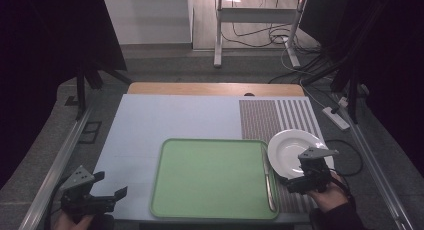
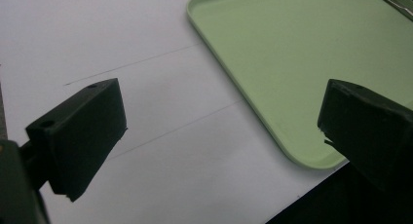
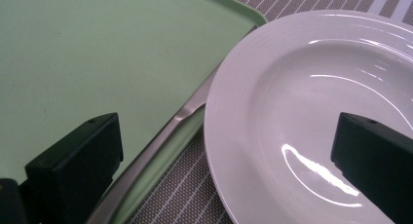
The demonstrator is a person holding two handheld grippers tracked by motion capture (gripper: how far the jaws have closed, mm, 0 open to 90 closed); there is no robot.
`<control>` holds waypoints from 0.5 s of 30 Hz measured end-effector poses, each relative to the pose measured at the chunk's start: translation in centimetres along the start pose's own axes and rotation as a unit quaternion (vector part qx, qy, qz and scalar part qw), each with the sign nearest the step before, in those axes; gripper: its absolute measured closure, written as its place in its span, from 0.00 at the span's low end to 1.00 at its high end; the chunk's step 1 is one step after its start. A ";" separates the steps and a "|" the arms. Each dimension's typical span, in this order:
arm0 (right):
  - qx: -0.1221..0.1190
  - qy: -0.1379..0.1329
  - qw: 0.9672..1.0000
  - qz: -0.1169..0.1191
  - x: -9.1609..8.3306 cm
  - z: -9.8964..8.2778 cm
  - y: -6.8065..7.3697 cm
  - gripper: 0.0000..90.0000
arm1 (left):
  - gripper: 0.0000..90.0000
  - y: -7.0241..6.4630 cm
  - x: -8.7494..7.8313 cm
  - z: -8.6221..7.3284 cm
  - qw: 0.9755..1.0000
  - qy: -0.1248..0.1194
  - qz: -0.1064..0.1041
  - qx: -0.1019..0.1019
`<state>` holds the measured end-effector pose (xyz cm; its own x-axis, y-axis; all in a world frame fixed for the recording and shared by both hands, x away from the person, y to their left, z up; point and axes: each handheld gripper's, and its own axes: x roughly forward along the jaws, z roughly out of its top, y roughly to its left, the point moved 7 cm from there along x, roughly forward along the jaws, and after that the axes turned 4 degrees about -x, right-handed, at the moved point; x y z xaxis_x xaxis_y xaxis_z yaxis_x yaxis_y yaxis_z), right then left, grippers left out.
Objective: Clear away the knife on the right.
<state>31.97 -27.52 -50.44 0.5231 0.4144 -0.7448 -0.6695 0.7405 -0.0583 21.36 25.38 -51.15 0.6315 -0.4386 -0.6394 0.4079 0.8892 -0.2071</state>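
Nothing is picked up yet. The right gripper [image 1: 311, 176] hangs wide open over the white plate's [image 1: 292, 146] near rim, beside the knife [image 3: 168, 131] on the green tray [image 1: 210, 175]. The left gripper [image 1: 107, 189] waits wide open and empty, so I think the grabbing is all left to do.

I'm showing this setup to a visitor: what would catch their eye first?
Probably the big green tray at the table's near middle, bare but for a metal utensil along its right rim. Next, the glossy white plate right of it on the striped mat, the open right hand-held gripper over its near edge.
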 end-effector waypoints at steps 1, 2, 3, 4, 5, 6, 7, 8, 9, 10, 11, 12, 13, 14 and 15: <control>0.002 0.000 1.000 -0.001 -0.1 -0.1 0.0 0.00 | 0.04 0.0 0.0 0.0 1.000 0.000 0.000 0.000; 0.004 -0.002 1.000 -0.002 -0.3 -0.2 -0.1 0.00 | 0.04 0.0 0.0 0.0 1.000 0.000 0.000 0.000; 0.006 -0.003 1.000 -0.002 -0.4 -0.4 -0.1 0.00 | 0.04 0.0 0.0 0.0 1.000 0.000 0.000 -0.001; 0.008 -0.004 1.000 -0.003 -0.5 -0.5 -0.2 0.00 | 0.04 0.0 0.0 0.0 1.000 0.000 0.000 0.000; 0.009 -0.005 1.000 -0.004 -0.6 -0.6 -0.2 0.00 | 0.04 0.0 0.0 0.0 1.000 0.000 0.000 0.000; 0.011 -0.007 1.000 -0.004 -0.8 -0.6 -0.2 0.00 | 0.04 0.0 0.0 0.0 1.000 0.000 0.000 0.000; 0.013 -0.010 1.000 -0.004 -0.9 -0.6 -0.3 0.00 | 0.04 0.0 0.0 0.0 1.000 0.001 0.001 -0.001; 0.015 -0.013 1.000 -0.004 -1.0 -0.7 -0.3 0.00 | 0.04 0.0 0.0 0.0 1.000 0.001 0.001 0.000; 0.016 -0.014 1.000 -0.005 -1.1 -0.8 -0.3 0.00 | 0.04 0.0 0.0 0.0 1.000 0.001 0.001 0.000; 0.018 -0.014 1.000 -0.006 -1.2 -0.8 -0.4 0.00 | 0.04 0.0 0.0 0.0 1.000 0.001 0.001 -0.001; 0.020 -0.017 1.000 -0.006 -1.4 -0.8 -0.4 0.00 | 0.04 0.0 0.0 0.0 1.000 0.002 0.000 -0.001; 0.021 -0.018 1.000 -0.007 -1.5 -0.9 -0.4 0.00 | 0.04 0.0 0.0 0.0 1.000 0.002 0.000 -0.001; 0.022 -0.019 1.000 -0.008 -1.6 -1.0 -0.5 0.00 | 0.04 0.0 0.0 0.0 1.000 0.002 0.000 -0.002; 0.023 -0.020 0.999 -0.009 -1.7 -1.0 -0.5 0.00 | 0.04 0.0 0.0 0.0 1.000 0.002 0.000 -0.002; 0.024 -0.021 0.999 -0.009 -1.8 -1.1 -0.6 0.00 | 0.04 0.0 0.0 0.0 1.000 0.003 -0.001 -0.002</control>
<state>30.85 -29.26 -49.79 0.5576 0.4213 -0.7152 -0.6335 0.7728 -0.0387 21.38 25.40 -51.19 0.6276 -0.4388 -0.6431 0.4060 0.8893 -0.2106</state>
